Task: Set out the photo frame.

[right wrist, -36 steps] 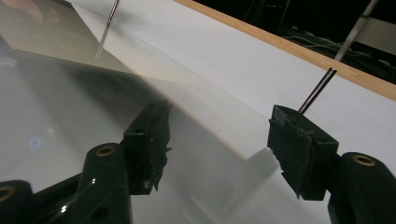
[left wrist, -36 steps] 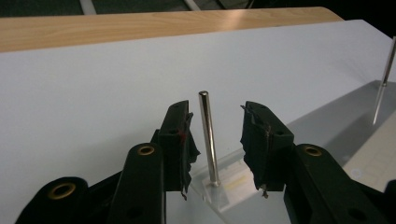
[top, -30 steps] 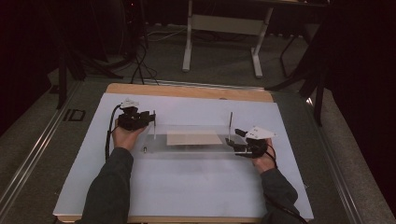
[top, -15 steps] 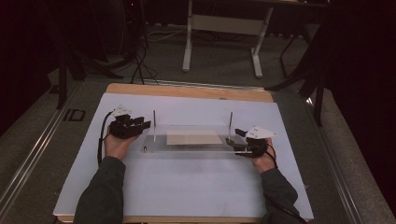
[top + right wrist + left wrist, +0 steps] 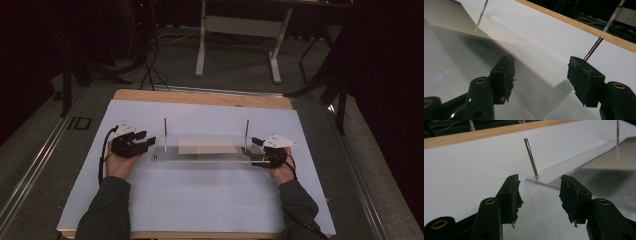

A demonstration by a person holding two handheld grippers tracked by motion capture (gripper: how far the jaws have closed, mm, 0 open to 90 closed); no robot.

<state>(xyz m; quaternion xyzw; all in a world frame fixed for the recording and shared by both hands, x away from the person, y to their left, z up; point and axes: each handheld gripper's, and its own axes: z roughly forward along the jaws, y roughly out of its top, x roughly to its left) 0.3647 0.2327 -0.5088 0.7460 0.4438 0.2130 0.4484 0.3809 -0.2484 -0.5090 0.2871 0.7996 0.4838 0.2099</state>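
Two upright rods (image 5: 165,134), one clear plate (image 5: 200,156), one tan sheet (image 5: 207,146).

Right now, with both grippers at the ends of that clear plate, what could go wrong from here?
1. The left gripper has just been opening, nothing between its fingers; the thin pin stands close ahead and could be knocked or bent.
2. The clear plate lies flat on the white sheet; gripping its edge may slip.
3. The right gripper sits open over the plate's end; a one-sided lift might tilt it.
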